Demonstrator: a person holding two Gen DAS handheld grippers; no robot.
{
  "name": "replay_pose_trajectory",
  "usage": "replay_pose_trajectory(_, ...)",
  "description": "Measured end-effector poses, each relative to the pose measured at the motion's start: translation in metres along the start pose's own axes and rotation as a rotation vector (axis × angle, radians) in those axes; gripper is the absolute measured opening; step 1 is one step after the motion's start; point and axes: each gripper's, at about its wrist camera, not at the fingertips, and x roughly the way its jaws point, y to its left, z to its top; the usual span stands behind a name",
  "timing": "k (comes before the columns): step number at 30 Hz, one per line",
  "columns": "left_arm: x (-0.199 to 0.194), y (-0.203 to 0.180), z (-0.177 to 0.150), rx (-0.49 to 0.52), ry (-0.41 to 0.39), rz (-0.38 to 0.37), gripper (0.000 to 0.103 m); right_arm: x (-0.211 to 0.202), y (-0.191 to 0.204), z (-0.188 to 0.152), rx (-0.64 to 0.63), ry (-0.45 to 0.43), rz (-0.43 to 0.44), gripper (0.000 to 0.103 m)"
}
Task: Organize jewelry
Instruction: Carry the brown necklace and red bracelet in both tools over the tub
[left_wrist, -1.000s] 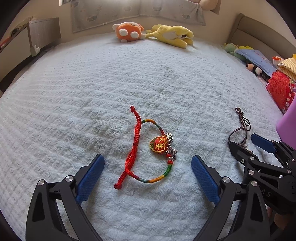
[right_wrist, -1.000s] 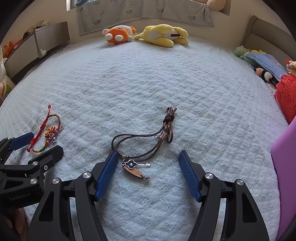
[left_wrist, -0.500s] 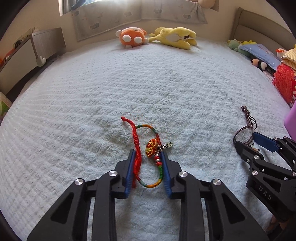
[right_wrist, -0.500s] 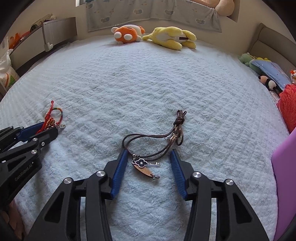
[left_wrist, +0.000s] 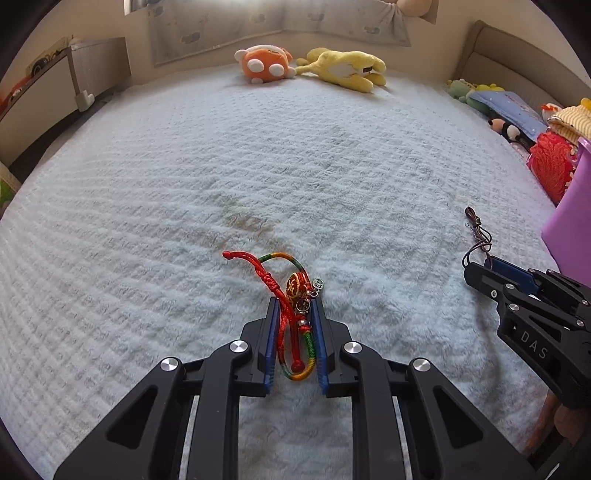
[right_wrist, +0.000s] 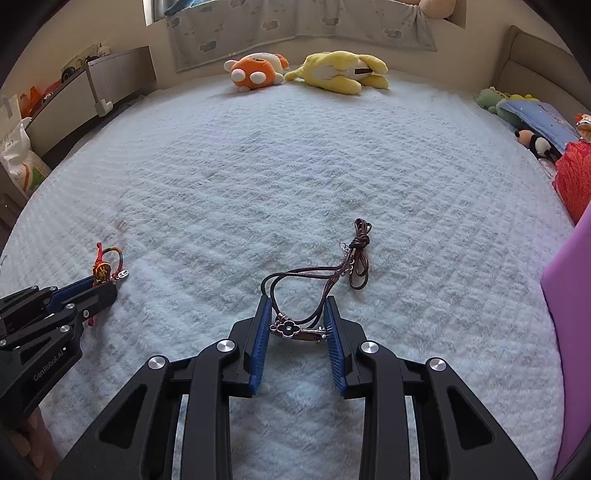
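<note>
While both pieces of jewelry lie on the pale textured bed cover (left_wrist: 184, 177), each is already bracketed by a gripper. The red cord bracelet (left_wrist: 295, 317), with its multicoloured braided section and red embroidered charm, sits bunched between the blue pads of the left gripper (left_wrist: 295, 314); the jaws have just been closing and now stand narrow, the pads pressing the cords from both sides, while the far loop and red end still trail on the cover. The brown cord necklace (right_wrist: 317, 280), carrying a dark flower pendant and a small wooden drop, lies between the pads of the right gripper (right_wrist: 295, 314); those jaws have also just been closing and stand part-way in. The cords touch both pads and the pendant spans the gap between them, but whether the grip is firm cannot be told. The knotted far end of the necklace rests on the cover ahead of the gripper. Judged from this layout, the task is at an early stage: both items are picked or nearly picked, none is stowed. A purple container (right_wrist: 569, 295) stands at the right edge, close to the necklace and well apart from the bracelet; it is a probable destination, though this is not confirmed. Plush toys (left_wrist: 310, 66) lie at the far side.
</note>
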Motion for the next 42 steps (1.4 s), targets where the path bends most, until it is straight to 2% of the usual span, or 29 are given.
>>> replay_pose_trajectory(10, -0.060, 0.005, -0.014, 0.016, 0.039, -0.022, 0.017, -0.063, 0.009, -0.010, 0.047, 0.048, 0.048, 0.028)
replay_pose_trajectory(16, -0.110, 0.015, -0.018, 0.051, 0.055, -0.015, 0.017, -0.118, 0.013, -0.021, 0.082, 0.095, 0.078, 0.028)
replay_pose_trajectory(24, -0.184, 0.012, -0.022, 0.085, 0.093, -0.042, 0.017, -0.197, 0.026, -0.045, 0.094, 0.160, 0.072, 0.028)
replay_pose_trajectory(34, -0.271, -0.025, -0.008, 0.129, 0.108, -0.109, 0.017, -0.310, 0.011, -0.037, 0.167, 0.121, 0.051, 0.028)
replay_pose_trajectory(42, -0.315, -0.090, 0.016, 0.195, 0.089, -0.188, 0.017, -0.387, -0.044, -0.025, 0.228, 0.065, -0.005, 0.028)
